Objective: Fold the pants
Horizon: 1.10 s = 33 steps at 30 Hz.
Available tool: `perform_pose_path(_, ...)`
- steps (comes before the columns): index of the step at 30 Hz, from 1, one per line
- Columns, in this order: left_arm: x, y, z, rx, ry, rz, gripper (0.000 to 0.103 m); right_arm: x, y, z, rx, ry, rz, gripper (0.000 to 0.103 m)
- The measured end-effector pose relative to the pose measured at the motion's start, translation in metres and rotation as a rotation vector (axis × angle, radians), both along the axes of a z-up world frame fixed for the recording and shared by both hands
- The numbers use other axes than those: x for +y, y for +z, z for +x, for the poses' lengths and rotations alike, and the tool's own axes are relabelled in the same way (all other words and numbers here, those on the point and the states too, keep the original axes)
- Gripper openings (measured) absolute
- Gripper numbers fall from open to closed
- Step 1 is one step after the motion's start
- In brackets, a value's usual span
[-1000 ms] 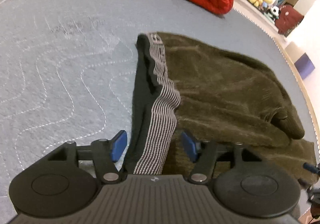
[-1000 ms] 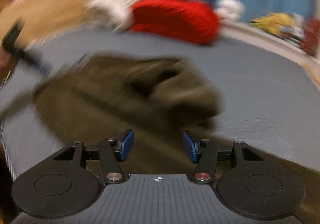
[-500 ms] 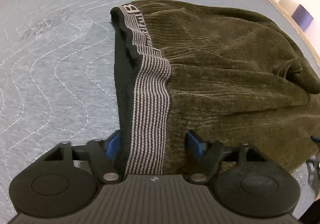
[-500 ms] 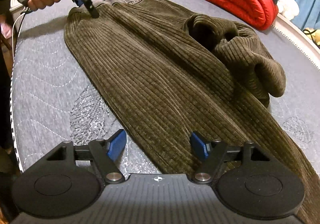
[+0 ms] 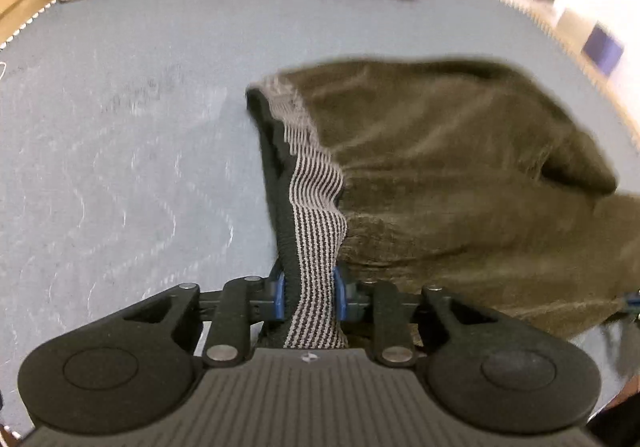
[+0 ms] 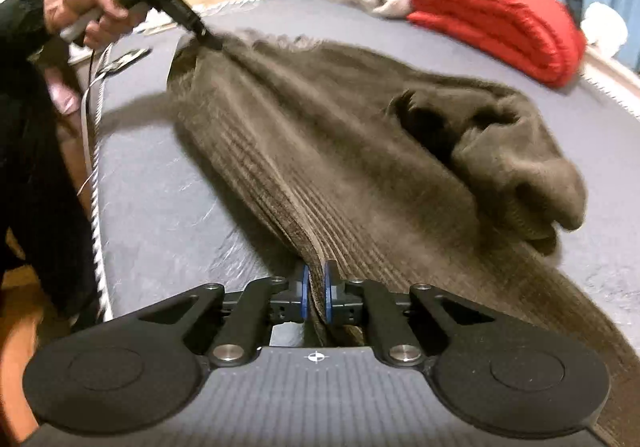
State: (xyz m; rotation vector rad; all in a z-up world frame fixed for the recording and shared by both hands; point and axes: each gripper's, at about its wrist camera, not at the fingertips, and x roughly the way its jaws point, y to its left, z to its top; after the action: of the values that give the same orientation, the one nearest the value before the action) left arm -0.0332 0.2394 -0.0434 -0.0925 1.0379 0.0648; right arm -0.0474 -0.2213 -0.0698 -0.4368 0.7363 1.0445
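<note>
Jaws on both tools had just been closing: we found the left gripper point(image 5: 309, 297) clamped on the striped waistband point(image 5: 316, 207), the right gripper point(image 6: 315, 297) pinching the near edge of the pants point(image 6: 320, 135), which lay across the grey mattress point(image 5: 120, 147). We judged both holds secured and the fold ready to begin.

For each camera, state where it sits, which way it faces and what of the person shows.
Left wrist: on the left tongs, looking down along the waistband they pinch; no body shows.
Right wrist: on the right tongs, pinching the pants edge, facing the left hand.
Shared: pants, red blanket, mattress.
</note>
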Motion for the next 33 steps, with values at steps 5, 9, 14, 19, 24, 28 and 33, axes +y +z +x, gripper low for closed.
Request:
perform_pose_path(5, -0.014, -0.001, 0.009, -0.028, 0.028, 0.233, 0.052, -0.002, 0.004, 0.004, 0.027, -0.02, 0.009, 0.018)
perform_pose_path(9, -0.015, 0.024, 0.008, -0.175, -0.004, 0.064, 0.055, -0.024, 0.027, 0.019, 0.041, -0.128, 0.18, 0.043)
perform_pose_path(14, -0.041, 0.006, 0.016, -0.116, -0.15, 0.009, 0.053, -0.036, 0.021, 0.042, 0.09, -0.272, 0.196, 0.044)
perform_pose_path(19, -0.056, -0.045, 0.017, 0.082, -0.251, 0.16, 0.042, -0.016, -0.026, 0.041, 0.06, -0.253, -0.136, 0.046)
perform_pose_path(24, -0.056, -0.023, 0.019, 0.035, -0.177, 0.104, 0.042, -0.04, 0.004, 0.055, 0.079, -0.356, 0.022, 0.047)
perform_pose_path(28, -0.063, 0.019, 0.021, -0.09, -0.1, 0.069, 0.042, -0.07, 0.034, 0.074, 0.053, -0.571, 0.229, 0.051)
perform_pose_path(33, -0.102, 0.078, 0.029, -0.238, -0.064, 0.051, 0.049, -0.109, 0.062, 0.095, 0.059, -0.871, 0.457, 0.053)
